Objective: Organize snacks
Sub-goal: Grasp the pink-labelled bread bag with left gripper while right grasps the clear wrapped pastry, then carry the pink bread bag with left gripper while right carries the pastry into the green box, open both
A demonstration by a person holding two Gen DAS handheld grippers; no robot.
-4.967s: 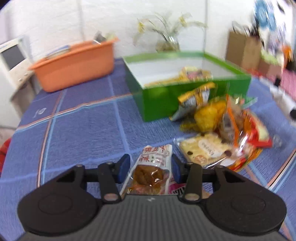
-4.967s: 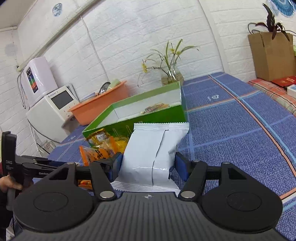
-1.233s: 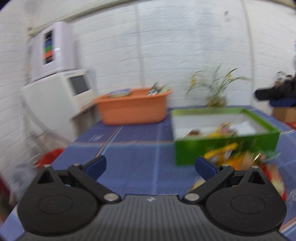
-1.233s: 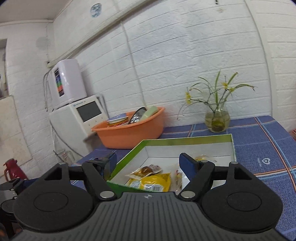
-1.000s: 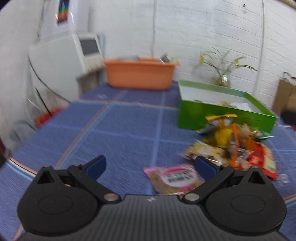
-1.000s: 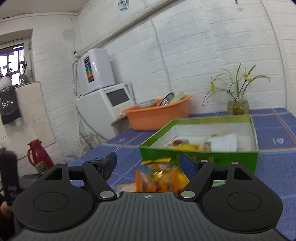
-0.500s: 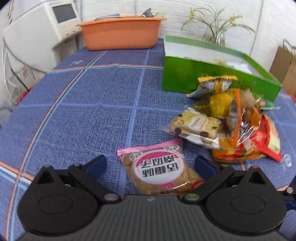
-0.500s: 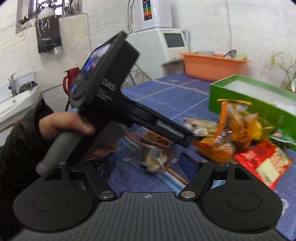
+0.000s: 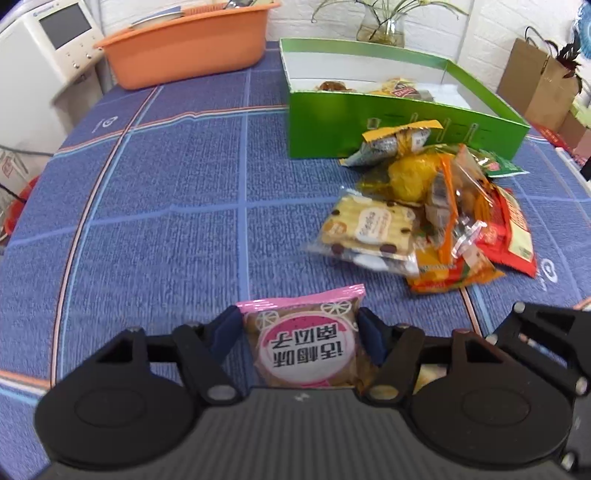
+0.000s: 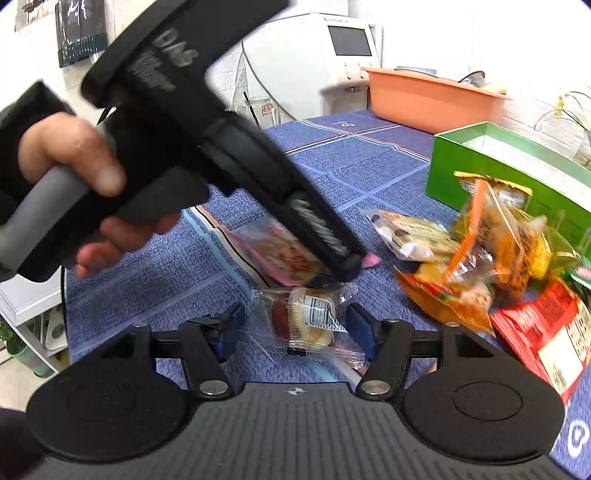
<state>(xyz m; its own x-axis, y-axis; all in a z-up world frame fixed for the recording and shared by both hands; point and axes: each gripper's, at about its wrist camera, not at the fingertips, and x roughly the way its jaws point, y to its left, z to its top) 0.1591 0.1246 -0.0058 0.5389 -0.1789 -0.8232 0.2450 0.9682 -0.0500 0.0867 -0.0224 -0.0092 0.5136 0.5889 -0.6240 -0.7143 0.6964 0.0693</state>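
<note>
I have the left gripper (image 9: 300, 330) tilted down over the blue checked desk (image 9: 166, 206), and its fingers have just been closing: they now pinch the pink snack packet (image 9: 308, 347) from both sides, the blue pads touching its edges. The packet lies flat on the cloth, its round label upside down to me. In the right wrist view I see a hand (image 10: 70, 177) wrapped around the grey handle of that left tool, whose nose comes down on the same pink packet (image 10: 273, 254).

My right gripper (image 10: 293, 325) hangs low over a small clear-wrapped snack (image 10: 306, 319) with a barcode sticker. Its fingers are spread, one on each side of the wrapper; the pads do not seem to press the snack itself.

Further out, a loose pile of snacks (image 9: 436, 214) sits on the desk just in front of the green box (image 9: 369, 125), which already holds a few packets along its far side. An orange tub (image 9: 188, 44) stands well behind, near the wall, and a glass vase (image 9: 380, 26) with stems stands behind the box.
</note>
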